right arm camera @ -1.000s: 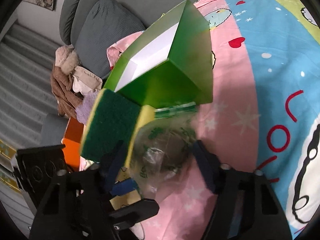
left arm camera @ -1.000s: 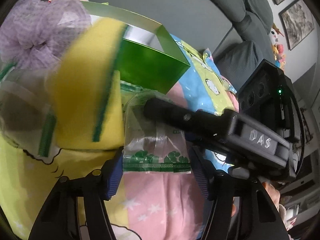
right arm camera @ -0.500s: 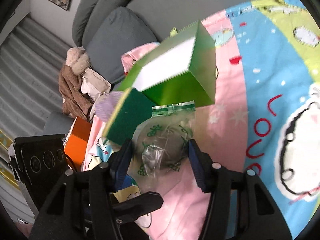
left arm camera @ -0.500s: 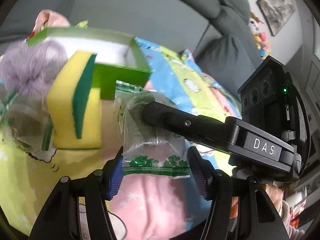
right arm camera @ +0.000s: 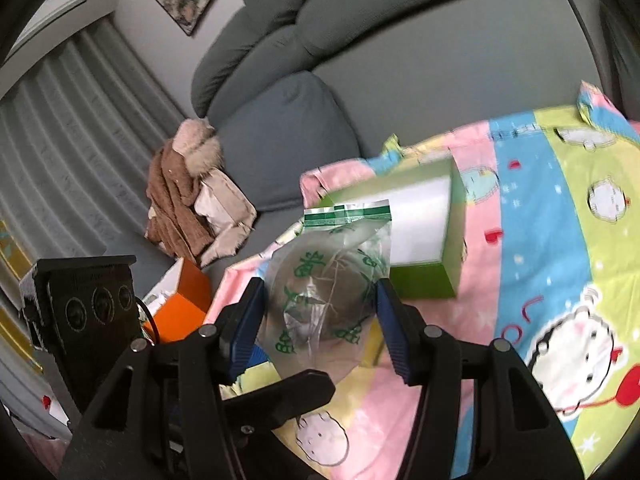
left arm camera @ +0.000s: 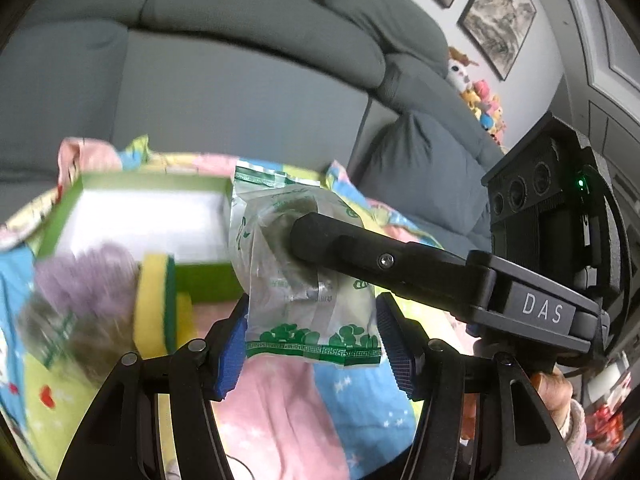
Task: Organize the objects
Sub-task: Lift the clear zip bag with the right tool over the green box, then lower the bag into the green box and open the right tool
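- Left wrist view: the left gripper and right gripper both clamp one clear plastic packet with green print, raised above the pastel cartoon bedsheet.
- Behind it lies an open green cardboard box with white lining; a yellow-green sponge stands beside it.

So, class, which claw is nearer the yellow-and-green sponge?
Left. The left claw grips the plastic packet just beside the sponge; the right claw grips the same packet from the far side.
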The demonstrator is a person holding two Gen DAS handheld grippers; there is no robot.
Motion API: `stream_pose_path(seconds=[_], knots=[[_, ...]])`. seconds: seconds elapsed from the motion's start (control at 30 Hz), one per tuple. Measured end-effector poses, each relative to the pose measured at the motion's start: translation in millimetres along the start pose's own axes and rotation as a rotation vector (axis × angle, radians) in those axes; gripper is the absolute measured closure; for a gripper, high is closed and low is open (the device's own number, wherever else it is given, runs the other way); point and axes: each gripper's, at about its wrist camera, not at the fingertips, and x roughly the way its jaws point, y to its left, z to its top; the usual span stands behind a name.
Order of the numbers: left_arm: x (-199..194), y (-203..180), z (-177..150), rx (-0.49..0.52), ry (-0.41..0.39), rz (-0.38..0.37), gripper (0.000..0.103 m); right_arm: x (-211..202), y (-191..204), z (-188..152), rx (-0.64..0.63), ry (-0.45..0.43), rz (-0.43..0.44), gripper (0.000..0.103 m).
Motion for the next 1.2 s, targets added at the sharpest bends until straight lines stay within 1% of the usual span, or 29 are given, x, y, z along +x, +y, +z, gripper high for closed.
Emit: stream_pose_path(seconds=[0.17, 0.27, 0.37, 0.47, 0.57, 0.63, 0.77, 0.97, 1.1, 1.13, 1.17, 1.2], knots=[[-7.9, 2.3, 31.9, 0.031, -0.05, 0.014, 0.042, 2.2, 19.6, 30.3, -0.052, -0.027, 0.015, 0.048], [-10.8, 7.7, 43.6, 0.041, -0.074, 0.016, 0.042, 3.4, 30.3, 48.0, -0.077, -0.048, 0.029, 0.048], [-4.5, 14.6, 57.1, 0.042, -0.076, 0.024, 0.042, 10.9, 35.5, 64.9, -0.103, -0.056, 0.024, 0.048], [6.1, 23.7, 68.0, 0.039, -0.081, 0.041, 0.042, 25.2, 29.1, 79.1, -0.092, -0.047, 0.035, 0.048], [25.0, 42.3, 78.5, 0.006, -0.055, 0.046, 0.042, 45.1, 19.8, 90.9, -0.082, -0.031, 0.039, 0.048], [36.8, 53.4, 83.0, 0.008, -0.047, 0.061, 0.042, 62.0, 11.1, 97.7, -0.07, -0.017, 0.041, 0.048], [65.8, 80.4, 92.3, -0.014, -0.004, 0.08, 0.042, 97.2, -12.9, 106.8, -0.01, 0.017, 0.06, 0.048], [110.5, 111.3, 97.4, -0.04, 0.078, 0.13, 0.042, 148.9, -50.8, 111.2, 0.061, 0.065, 0.034, 0.048], [128.0, 125.2, 96.1, -0.067, 0.136, 0.191, 0.042, 177.2, -69.4, 106.6, 0.099, 0.126, -0.006, 0.043], [129.0, 127.5, 95.5, -0.075, 0.147, 0.213, 0.041, 181.6, -71.8, 103.9, 0.096, 0.142, -0.021, 0.04], [129.5, 128.6, 93.9, -0.07, 0.157, 0.241, 0.034, 185.4, -73.1, 101.2, 0.088, 0.158, -0.041, 0.034], [129.4, 129.6, 91.9, -0.067, 0.167, 0.272, 0.021, 186.9, -74.7, 99.1, 0.088, 0.165, -0.055, 0.031]])
